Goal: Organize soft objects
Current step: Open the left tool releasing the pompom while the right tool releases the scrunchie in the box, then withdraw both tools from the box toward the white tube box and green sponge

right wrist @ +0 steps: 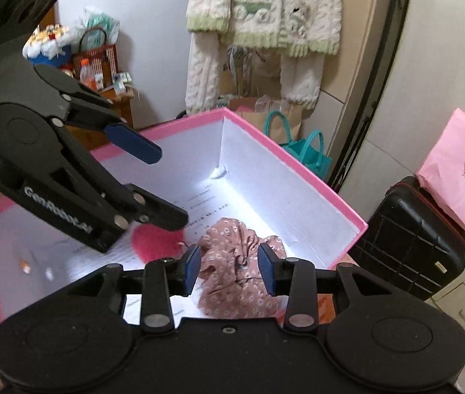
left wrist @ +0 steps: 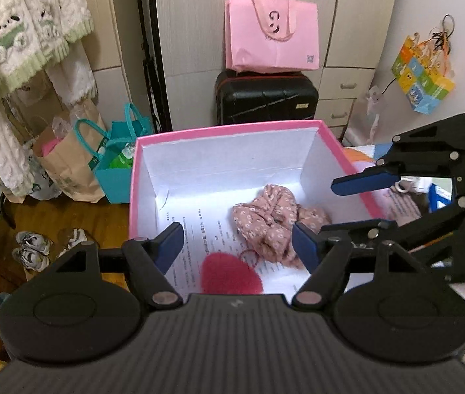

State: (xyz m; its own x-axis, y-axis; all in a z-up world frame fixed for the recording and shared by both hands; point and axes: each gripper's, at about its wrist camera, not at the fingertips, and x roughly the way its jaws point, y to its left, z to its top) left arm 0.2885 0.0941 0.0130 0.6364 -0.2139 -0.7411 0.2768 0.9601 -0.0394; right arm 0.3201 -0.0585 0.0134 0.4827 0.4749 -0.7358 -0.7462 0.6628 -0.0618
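Observation:
A pink-rimmed box with white walls holds printed paper, a floral pink scrunchie and a fluffy red-pink pompom. My left gripper is open and empty, above the box's near side over the pompom. My right gripper is open and empty, hovering just over the scrunchie inside the box. The pompom lies left of the scrunchie, partly hidden by the left gripper. The right gripper shows at the box's right edge in the left wrist view.
Behind the box stand a black suitcase with a pink tote bag on top, teal and paper bags on the floor, and a hanging cream sweater. Shoes lie on the wooden floor.

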